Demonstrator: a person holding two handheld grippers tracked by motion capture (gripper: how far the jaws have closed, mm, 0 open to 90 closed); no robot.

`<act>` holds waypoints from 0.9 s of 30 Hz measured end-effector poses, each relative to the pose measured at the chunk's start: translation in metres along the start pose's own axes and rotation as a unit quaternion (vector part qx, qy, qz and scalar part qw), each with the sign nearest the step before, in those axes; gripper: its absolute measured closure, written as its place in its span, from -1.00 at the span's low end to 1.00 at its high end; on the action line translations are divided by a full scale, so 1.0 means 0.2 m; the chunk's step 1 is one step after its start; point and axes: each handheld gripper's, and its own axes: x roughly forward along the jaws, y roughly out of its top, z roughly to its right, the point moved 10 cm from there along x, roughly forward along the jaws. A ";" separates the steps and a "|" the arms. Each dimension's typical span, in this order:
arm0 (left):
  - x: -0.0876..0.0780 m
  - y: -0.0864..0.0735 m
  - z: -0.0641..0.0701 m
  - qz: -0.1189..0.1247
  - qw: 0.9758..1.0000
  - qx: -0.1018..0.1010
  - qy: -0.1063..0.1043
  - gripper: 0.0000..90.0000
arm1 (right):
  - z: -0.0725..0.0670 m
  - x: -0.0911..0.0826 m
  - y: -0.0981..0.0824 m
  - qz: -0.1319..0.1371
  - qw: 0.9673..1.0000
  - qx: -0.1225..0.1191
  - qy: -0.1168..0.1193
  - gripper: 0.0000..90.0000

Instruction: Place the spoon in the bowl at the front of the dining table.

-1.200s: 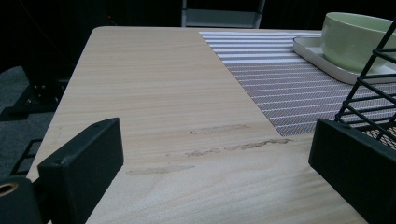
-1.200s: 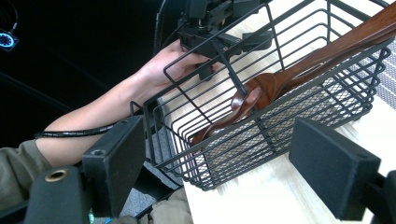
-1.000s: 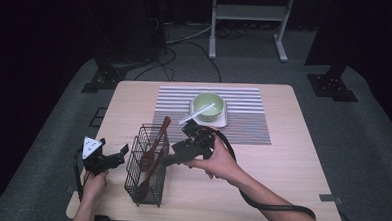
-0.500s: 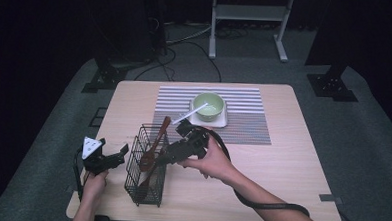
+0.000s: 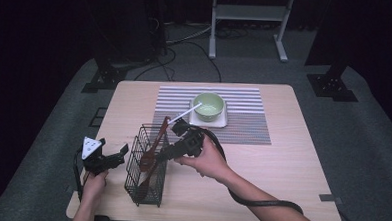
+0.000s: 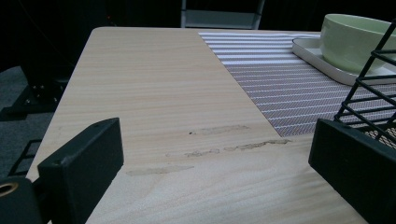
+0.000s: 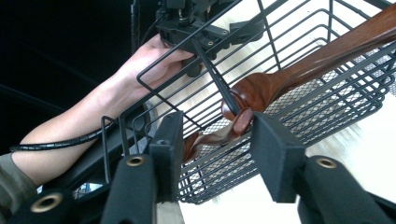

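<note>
The right gripper (image 5: 168,150) has just been closing its jaws around the wooden spoon (image 7: 261,88) standing in the wire basket (image 5: 145,186), pads not yet pressing; a lift-out seems near.

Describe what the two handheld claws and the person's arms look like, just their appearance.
Both claws are black with two blocky, flat-faced jaws. The left claw carries a pale grey three-cornered plate on top. The right claw trails a thick black ribbed cable along the forearm toward the table's near edge. Brass-coloured rivets show at its jaw bases in the right gripper view. The forearms are bare; an olive sleeve edge shows on the left arm.
</note>
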 end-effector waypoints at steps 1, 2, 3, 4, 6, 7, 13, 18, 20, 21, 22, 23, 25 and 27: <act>0.00 0.00 0.00 0.000 1.000 0.000 0.000 -0.95 | 0.00 0.00 0.00 0.000 1.000 0.000 0.000 0.22; 0.00 0.00 0.00 0.000 1.000 0.000 0.000 -0.95 | 0.00 0.00 0.00 -0.001 1.000 0.002 -0.001 0.30; 0.00 0.00 0.00 0.000 1.000 0.000 0.000 -0.95 | 0.01 0.00 0.00 -0.002 1.000 0.003 -0.002 0.32; 0.00 0.00 0.00 0.000 1.000 0.000 0.000 -0.95 | 0.01 0.00 0.00 -0.002 1.000 0.003 -0.002 0.32; 0.00 0.00 0.00 0.000 1.000 0.001 0.000 -0.95 | 0.01 0.01 0.00 -0.005 1.000 0.006 -0.004 0.42; 0.00 0.00 0.00 -0.001 1.000 0.002 0.000 -0.95 | 0.01 0.01 0.00 -0.005 1.000 0.006 -0.004 0.42; 0.00 0.00 0.00 0.000 1.000 0.000 0.000 -0.95 | 0.02 0.02 0.00 -0.002 1.000 0.015 -0.002 0.72; 0.00 0.00 0.00 0.000 1.000 0.000 0.000 -0.95 | 0.02 0.01 0.01 0.000 1.000 0.015 -0.001 0.83; 0.00 0.00 0.00 0.000 1.000 0.000 0.000 -0.95 | 0.02 0.01 0.01 0.002 1.000 0.015 -0.002 0.83; 0.00 0.00 0.00 0.001 1.000 0.000 0.000 -0.95 | 0.02 0.01 0.01 0.004 1.000 0.013 -0.001 0.83; 0.00 0.00 0.00 0.001 1.000 -0.001 0.000 -0.95 | 0.01 0.00 0.01 0.008 1.000 0.013 0.000 0.83; 0.00 0.00 0.00 0.001 1.000 -0.001 0.000 -0.95 | 0.01 0.00 0.01 0.008 1.000 0.013 0.000 0.83; 0.00 0.00 0.00 0.001 1.000 -0.001 0.000 -0.95 | 0.01 -0.01 0.02 0.010 1.000 0.011 0.002 0.83; 0.00 0.00 0.00 0.001 1.000 0.001 -0.001 -0.95 | 0.00 -0.01 0.02 0.011 1.000 0.008 0.002 0.84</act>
